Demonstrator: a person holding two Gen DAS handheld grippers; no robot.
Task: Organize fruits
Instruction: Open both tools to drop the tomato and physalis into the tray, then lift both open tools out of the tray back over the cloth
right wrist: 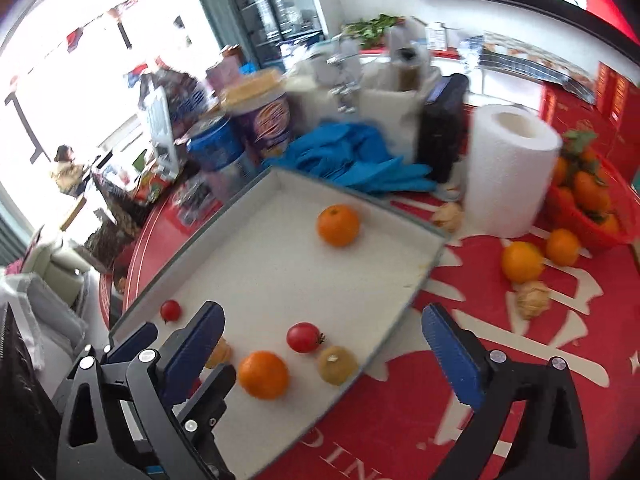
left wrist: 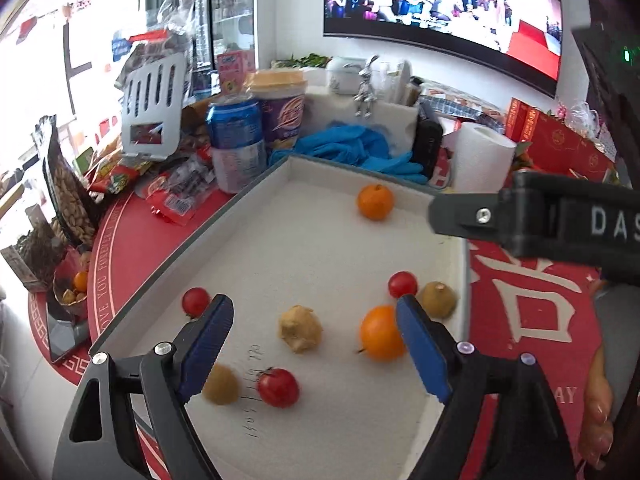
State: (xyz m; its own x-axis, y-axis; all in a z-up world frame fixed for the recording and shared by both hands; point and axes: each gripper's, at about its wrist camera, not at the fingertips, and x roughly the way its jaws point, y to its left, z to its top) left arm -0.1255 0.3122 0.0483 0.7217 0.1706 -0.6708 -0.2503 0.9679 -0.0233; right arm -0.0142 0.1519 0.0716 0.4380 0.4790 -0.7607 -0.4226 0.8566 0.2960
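A shallow white tray (left wrist: pixel 256 196) (right wrist: pixel 420 248) on the red table holds several fruits: two oranges (left wrist: pixel 375 201) (left wrist: pixel 381 333), three red tomatoes (left wrist: pixel 278 387), and tan-yellow fruits (left wrist: pixel 300 328). My left gripper (left wrist: pixel 316 344) is open and empty, low over the tray's near part, fingers either side of the tan fruit. My right gripper (right wrist: pixel 324 344) is open and empty above the tray's near right edge; it also shows in the left wrist view (left wrist: pixel 536 216). More oranges (right wrist: pixel 522 261) and a tan fruit (right wrist: pixel 533 299) lie on the table right of the tray.
Behind the tray are blue gloves (right wrist: pixel 352 156), a blue can (left wrist: pixel 236 140), a purple cup (left wrist: pixel 280 108), a paper towel roll (right wrist: pixel 508 168) and a black box (right wrist: pixel 442 132). A red basket of oranges (right wrist: pixel 588 204) stands at the right. Snack bags (left wrist: pixel 68 196) crowd the left.
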